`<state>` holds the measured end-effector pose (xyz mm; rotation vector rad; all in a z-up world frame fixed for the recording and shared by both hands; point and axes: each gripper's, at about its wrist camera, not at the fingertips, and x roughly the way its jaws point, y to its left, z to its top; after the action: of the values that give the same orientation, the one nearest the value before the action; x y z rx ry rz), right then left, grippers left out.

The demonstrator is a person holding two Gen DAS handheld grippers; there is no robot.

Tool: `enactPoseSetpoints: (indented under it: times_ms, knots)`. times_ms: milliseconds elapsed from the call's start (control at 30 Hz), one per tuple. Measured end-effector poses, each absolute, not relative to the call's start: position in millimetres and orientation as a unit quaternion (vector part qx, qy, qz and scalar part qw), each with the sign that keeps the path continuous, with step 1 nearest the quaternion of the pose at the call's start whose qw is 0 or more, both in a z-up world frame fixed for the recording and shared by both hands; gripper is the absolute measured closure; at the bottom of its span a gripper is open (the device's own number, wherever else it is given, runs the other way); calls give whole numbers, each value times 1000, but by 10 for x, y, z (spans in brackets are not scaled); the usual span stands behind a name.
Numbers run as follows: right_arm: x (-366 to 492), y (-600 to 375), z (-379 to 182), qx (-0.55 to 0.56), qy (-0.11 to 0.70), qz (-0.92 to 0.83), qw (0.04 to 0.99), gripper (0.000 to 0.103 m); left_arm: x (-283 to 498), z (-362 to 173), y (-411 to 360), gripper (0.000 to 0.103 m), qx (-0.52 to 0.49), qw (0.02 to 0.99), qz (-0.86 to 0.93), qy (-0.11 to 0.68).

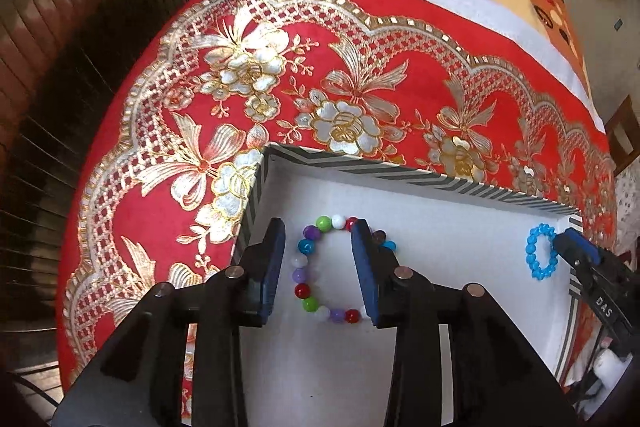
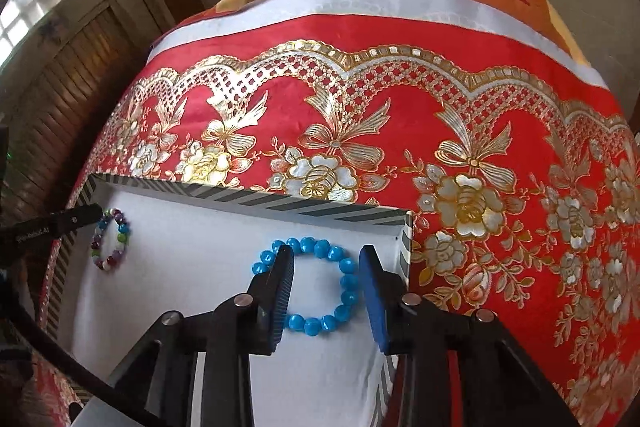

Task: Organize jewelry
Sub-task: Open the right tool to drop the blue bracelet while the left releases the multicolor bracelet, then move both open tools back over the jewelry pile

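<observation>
Black linkage arms fill the bottom of both wrist views, each pair ending in blue pads.

At the left end of the tray, the left gripper points steeply down with its jaws spread. One pad hangs outside the bead bracelet, near the tray's left wall, and the other hangs over the ring's right side, hiding some beads there. Neither pad presses a bead, so the bracelet lies loose and flat on the white floor. My reading is that it has been set down here on purpose, at its own end of the tray.

Further right, past a bare white stretch, the right gripper hangs over the blue bracelet, also with jaws spread. Its left pad covers the ring's left edge; the right pad stands between the ring and the tray's right wall, clear of the beads. This bracelet too lies flat and free, near the far right corner. Keeping the two well apart looks like the point: they cannot tangle, and each can be seen whole.

By count: two bracelets, one many-coloured and one blue; two grippers; one shallow tray with a striped rim. It sits on a red cloth with gold flowers. Both pieces seem placed, so backing the grippers away looks like what is left.
</observation>
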<state>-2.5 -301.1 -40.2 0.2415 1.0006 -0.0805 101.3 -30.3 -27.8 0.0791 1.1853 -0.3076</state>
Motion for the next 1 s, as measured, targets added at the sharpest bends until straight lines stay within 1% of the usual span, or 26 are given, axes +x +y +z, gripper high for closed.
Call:
enactPoseSetpoints:
  times_ms: [333, 433, 567, 1000]
  knots:
    - [-362, -2907, -214, 131, 464, -19, 876, 70, 747, -68, -337, 69, 72, 834, -137, 529]
    - [-462, -2828, -144, 126, 464, -19, 877, 69, 645, 14, -351, 69, 77, 840, -139, 519]
    - [-569, -2721, -47, 126, 462, -16, 878, 64, 494, 79, -346, 69, 87, 843, -140, 512]
    - [-1145, -2490, 149, 140, 448, -24, 883, 61, -161, 260, -238, 69, 97, 852, -147, 492]
